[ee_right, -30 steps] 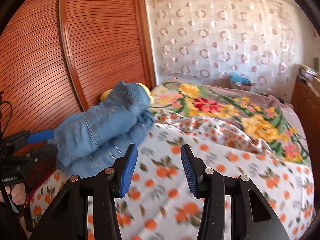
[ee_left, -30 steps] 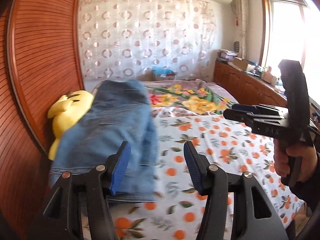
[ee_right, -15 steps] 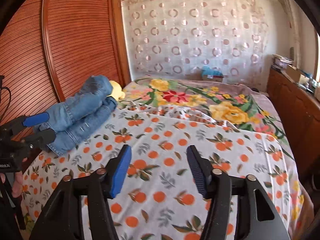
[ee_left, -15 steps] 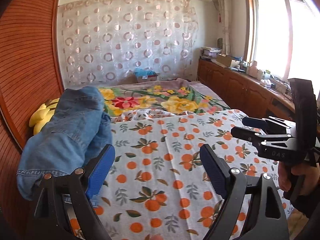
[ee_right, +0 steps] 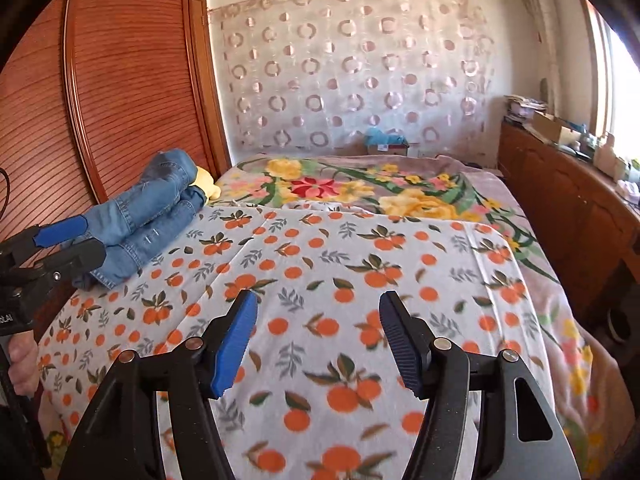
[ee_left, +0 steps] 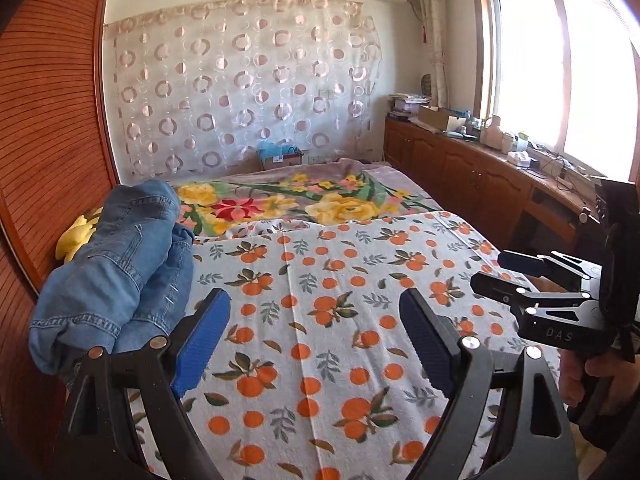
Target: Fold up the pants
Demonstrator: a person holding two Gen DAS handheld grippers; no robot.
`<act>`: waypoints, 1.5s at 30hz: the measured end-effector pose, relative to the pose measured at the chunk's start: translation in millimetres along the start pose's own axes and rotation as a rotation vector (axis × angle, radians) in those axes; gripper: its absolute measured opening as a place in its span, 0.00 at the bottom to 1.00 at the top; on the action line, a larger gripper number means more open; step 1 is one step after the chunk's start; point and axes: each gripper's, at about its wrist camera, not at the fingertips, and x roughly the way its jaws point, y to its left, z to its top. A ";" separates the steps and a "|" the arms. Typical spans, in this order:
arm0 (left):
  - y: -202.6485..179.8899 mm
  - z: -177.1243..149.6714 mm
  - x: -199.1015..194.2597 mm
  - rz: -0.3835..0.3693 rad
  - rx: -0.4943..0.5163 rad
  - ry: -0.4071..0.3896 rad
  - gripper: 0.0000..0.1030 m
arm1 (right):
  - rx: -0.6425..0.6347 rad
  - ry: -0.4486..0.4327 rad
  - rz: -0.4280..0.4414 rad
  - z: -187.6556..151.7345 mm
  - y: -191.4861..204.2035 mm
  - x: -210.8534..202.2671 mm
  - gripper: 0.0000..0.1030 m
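Observation:
The folded blue jeans (ee_left: pixel 120 264) lie in a bundle at the left edge of the bed, against the wooden panel; in the right wrist view the jeans (ee_right: pixel 148 216) sit at the far left. My left gripper (ee_left: pixel 314 300) is open, with nothing between its fingers, just right of the jeans and above the orange-print sheet (ee_left: pixel 320 360). It also shows at the left edge as the left gripper (ee_right: pixel 68 240), close in front of the jeans. My right gripper (ee_right: pixel 318 302) is open and empty over the middle of the sheet. At the right of the left wrist view, the right gripper (ee_left: pixel 492 270) is held in a hand.
A yellow plush toy (ee_left: pixel 78 232) lies partly under the jeans. A floral blanket (ee_left: pixel 300 200) covers the far half of the bed. The ribbed wooden panel (ee_left: pixel 52 120) bounds the left side. Low wooden cabinets (ee_left: pixel 480 184) with clutter run under the window on the right.
Both grippers have drawn back and to the right, away from the jeans, and their jaws have spread wider. The jeans stay where they lay, now smaller and farther left in both views.

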 end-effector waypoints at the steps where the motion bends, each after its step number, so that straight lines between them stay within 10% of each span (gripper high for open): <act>1: -1.3 -1.2 -5.2 -0.004 -0.007 -0.003 0.84 | 0.004 -0.007 -0.001 -2.1 1.0 -7.5 0.64; 25: -15.3 -15.5 -124.5 0.060 -0.017 -0.109 0.84 | -0.015 -0.154 -0.017 -42.2 26.1 -149.9 0.64; 45: -10.1 -36.8 -142.5 0.079 -0.035 -0.128 0.84 | 0.002 -0.185 -0.066 -53.8 20.2 -148.3 0.64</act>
